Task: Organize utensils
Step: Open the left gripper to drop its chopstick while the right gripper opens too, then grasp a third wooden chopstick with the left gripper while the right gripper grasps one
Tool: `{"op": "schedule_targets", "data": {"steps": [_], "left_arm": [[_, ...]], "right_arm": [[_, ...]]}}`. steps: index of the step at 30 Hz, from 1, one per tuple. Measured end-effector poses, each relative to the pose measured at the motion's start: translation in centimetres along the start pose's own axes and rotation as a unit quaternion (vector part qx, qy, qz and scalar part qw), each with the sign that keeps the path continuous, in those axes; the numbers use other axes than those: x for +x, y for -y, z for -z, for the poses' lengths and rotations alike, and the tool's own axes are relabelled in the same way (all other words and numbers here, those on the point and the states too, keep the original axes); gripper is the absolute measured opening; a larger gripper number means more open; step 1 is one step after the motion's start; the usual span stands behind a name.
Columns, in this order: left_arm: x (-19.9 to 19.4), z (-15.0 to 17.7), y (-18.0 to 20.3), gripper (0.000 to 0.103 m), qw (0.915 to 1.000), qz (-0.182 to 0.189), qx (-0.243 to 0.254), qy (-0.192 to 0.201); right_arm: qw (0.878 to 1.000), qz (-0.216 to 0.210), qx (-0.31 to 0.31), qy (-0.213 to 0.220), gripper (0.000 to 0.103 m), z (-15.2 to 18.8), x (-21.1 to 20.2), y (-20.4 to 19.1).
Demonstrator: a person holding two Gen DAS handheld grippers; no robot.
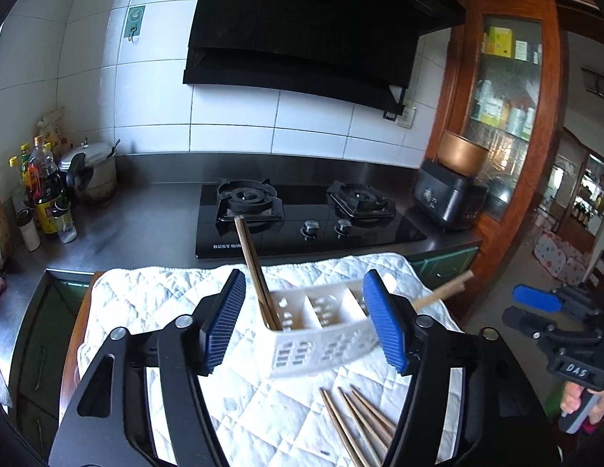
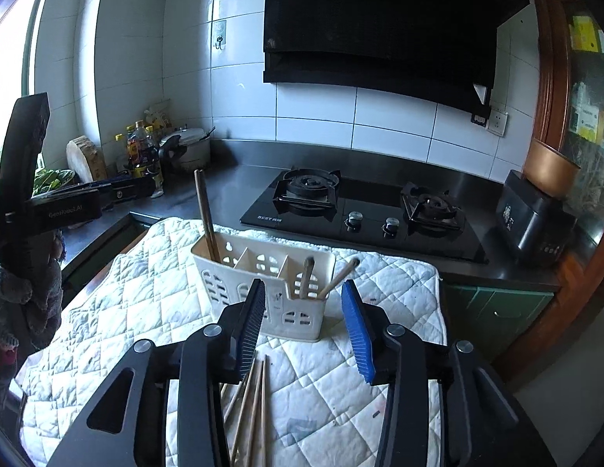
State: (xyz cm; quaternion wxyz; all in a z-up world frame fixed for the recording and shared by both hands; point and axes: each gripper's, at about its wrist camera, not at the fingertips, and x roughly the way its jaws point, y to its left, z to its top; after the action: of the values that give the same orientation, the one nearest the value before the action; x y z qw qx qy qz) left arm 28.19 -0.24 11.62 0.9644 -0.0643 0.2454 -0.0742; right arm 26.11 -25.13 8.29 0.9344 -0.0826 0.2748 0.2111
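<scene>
standing on a white quilted cloth (image 2: 118,311) spread over a table, a white perforated utensil caddy (image 2: 263,284) with three compartments sits before a black gas hob (image 2: 364,214) set in a steel counter (image 1: 146,225). a pair of brown chopsticks (image 2: 206,214) rises upright from its left compartment, while two wooden-handled utensils (image 2: 321,276) lean in its right one; the middle looks empty. loose chopsticks (image 2: 251,401) lie flat on the cloth, near the caddy's front. the left gripper (image 1: 302,319) hangs in front of the caddy with its blue pads parted wide and nothing between them. the right gripper (image 2: 305,327) also faces the caddy, its jaws apart and gripping nothing. a person's hand (image 1: 574,401) holds the right gripper's handle at the edge of the left view.
</scene>
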Motion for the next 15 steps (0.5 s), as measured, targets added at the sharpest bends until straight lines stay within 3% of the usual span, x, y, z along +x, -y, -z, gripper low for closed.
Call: {"op": "schedule_targets", "data": {"steps": [4,15], "left_arm": [[-2.3,2.8,0.8,0.074,0.9999,0.014,0.001,-0.003],[-4.0,12.1,0.6,0.076,0.9984,0.011,-0.03,-0.047]], "right_arm": [[1.0,-0.002,-0.009,-0.014,0.042,4.3,-0.6,-0.9],[0.996,-0.028,0.018,-0.083,0.041,16.2,1.5,-2.5]]}}
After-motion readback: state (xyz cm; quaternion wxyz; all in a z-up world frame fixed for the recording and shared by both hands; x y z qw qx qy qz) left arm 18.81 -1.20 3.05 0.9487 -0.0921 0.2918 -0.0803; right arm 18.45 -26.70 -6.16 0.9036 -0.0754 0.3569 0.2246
